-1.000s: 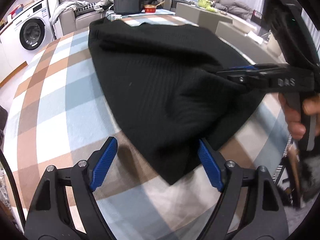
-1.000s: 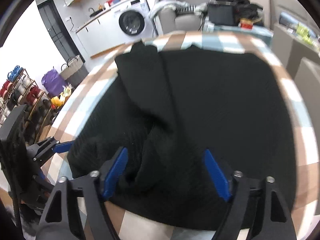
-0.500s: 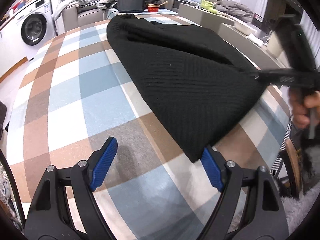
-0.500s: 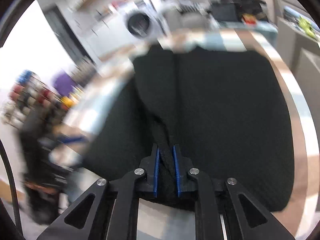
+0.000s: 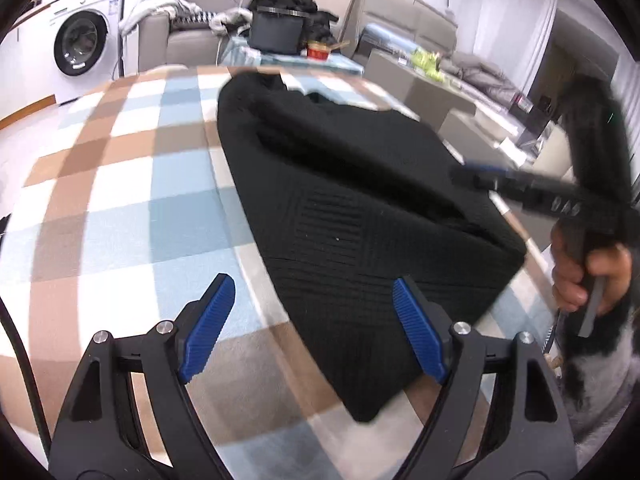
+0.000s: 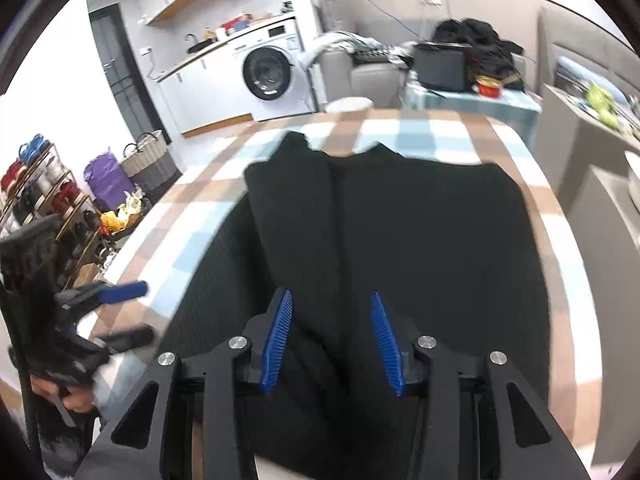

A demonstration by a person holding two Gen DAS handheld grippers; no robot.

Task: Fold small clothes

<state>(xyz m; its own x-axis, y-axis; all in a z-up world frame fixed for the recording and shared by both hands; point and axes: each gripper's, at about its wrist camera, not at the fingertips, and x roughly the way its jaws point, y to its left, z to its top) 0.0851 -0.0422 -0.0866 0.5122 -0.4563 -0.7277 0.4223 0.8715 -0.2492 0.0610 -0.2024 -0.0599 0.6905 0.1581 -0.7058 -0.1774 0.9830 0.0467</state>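
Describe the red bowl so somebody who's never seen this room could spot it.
Look past the checked table to the small blue-clothed side table by the sofa. The red bowl sits beside the black box, the only red item there.

One garment, two grippers, one table.

A single black sweater (image 5: 360,216) is seen spread on one checked table (image 5: 120,184). Two grippers are counted: the left (image 5: 312,332) and the right (image 6: 330,338), each fitted with two blue pads (image 6: 276,340). One washing machine (image 6: 270,76) is seen at the far left, one black box (image 6: 440,66) and one red bowl (image 6: 488,88) on a far side table. Two baskets (image 6: 150,160) and one purple bag (image 6: 106,180) are counted on the floor at left.
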